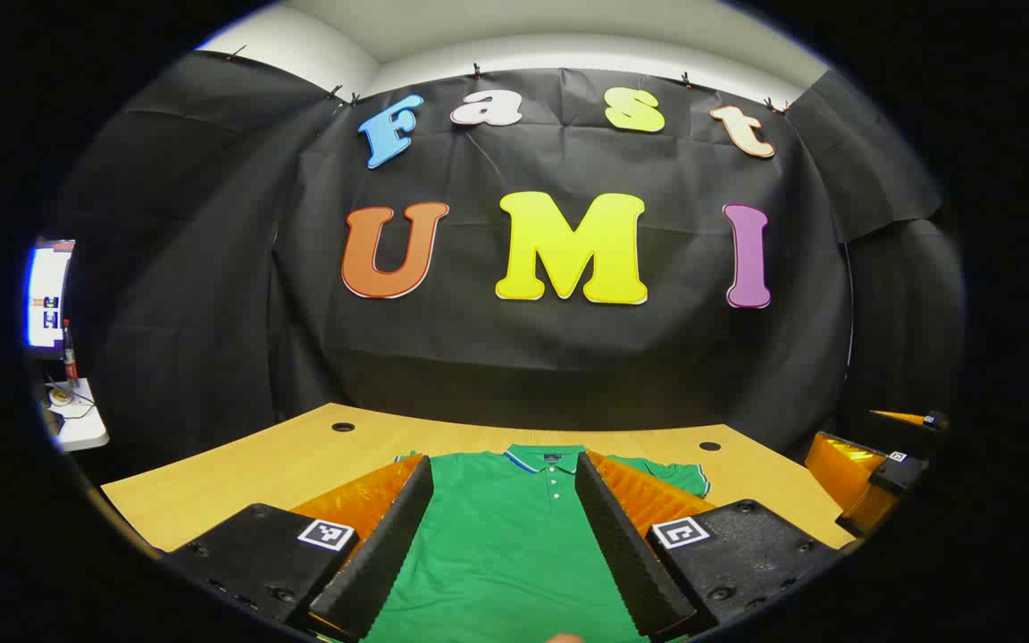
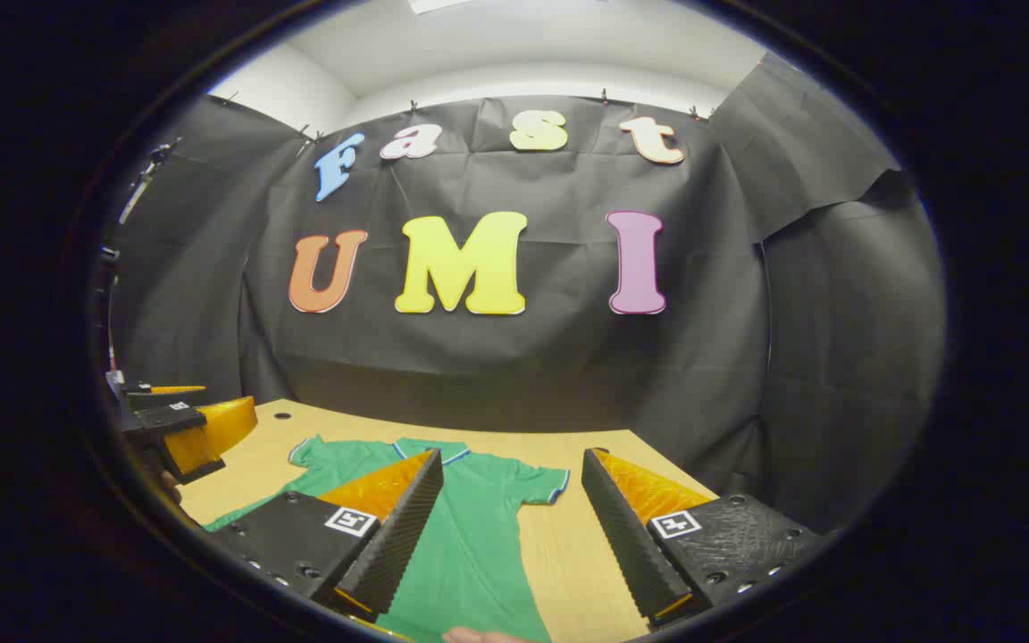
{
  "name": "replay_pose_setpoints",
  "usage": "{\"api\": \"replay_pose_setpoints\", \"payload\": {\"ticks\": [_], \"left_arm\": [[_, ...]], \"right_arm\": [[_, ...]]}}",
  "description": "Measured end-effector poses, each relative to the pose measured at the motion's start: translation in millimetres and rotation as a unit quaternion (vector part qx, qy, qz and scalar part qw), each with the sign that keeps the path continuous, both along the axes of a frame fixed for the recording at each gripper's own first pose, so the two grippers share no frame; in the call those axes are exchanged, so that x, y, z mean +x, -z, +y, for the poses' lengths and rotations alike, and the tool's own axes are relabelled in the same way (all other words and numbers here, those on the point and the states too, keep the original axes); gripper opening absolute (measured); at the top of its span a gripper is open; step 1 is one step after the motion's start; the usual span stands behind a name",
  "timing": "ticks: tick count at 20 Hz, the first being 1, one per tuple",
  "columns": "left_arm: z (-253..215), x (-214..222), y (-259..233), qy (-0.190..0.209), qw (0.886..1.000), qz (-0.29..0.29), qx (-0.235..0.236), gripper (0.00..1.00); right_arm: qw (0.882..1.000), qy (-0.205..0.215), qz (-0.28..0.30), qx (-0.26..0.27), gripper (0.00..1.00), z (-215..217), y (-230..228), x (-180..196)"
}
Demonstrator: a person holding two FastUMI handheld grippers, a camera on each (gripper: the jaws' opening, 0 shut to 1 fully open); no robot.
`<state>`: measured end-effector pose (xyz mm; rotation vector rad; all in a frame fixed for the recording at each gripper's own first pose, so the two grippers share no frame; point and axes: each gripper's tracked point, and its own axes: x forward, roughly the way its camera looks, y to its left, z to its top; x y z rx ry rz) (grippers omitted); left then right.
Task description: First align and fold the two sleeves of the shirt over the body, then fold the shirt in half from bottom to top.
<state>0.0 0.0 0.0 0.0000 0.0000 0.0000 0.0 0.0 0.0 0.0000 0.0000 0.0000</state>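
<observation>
Shirt (image 1: 506,545) flat on table (image 1: 238,473), unfolded

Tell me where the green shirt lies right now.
The green shirt lies flat on the wooden table, collar toward the booth wall; in the left gripper view it sits framed between the open left gripper.

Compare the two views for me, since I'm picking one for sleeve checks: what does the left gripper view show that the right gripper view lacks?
Left gripper view: a small white side table with a lit screen above it, and the shirt's buttoned placket framed between the open left tool.

Right gripper view: bare tabletop between the open right tool.

Both: the green polo shirt lying flat, sleeves unfolded, on the wooden table.
</observation>
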Motion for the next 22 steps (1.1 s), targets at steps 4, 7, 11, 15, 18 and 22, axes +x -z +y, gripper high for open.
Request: {"api": "replay_pose_setpoints", "payload": {"ticks": [4, 7, 11, 15, 18, 22], "left_arm": [[-2.6, 1.7, 4.2, 0.0, 1.0, 0.005, -0.003, 1.0], [-7.2, 0.7, 0.9, 0.005, 1.0, 0.001, 0.001, 1.0], [-11.2, -1.4, 2.2, 0.011, 1.0, 0.0, 0.009, 1.0], [-11.0, -1.6, 0.7, 0.008, 1.0, -0.004, 0.01, 1.0], [-11.2, -1.9, 1.9, 0.011, 1.0, -0.002, 0.009, 1.0], [-11.8, -0.9, 4.0, 0.012, 1.0, 0.001, 0.008, 1.0]], "right_arm": [[1.0, 0.011, -0.007, -0.007, 0.95, -8.7, -4.5, -2.2], [1.0, 0.017, -0.008, 0.003, 0.95, -14.2, -3.5, -2.6], [1.0, 0.023, 0.005, 0.009, 0.96, -20.8, 4.5, -0.1], [1.0, 0.026, 0.007, 0.014, 0.96, -24.1, 6.9, -1.6], [0.999, 0.03, 0.003, 0.012, 0.96, -27.2, 4.8, -0.8], [0.999, 0.03, 0.004, 0.014, 0.96, -25.7, 4.5, 6.9]]}}
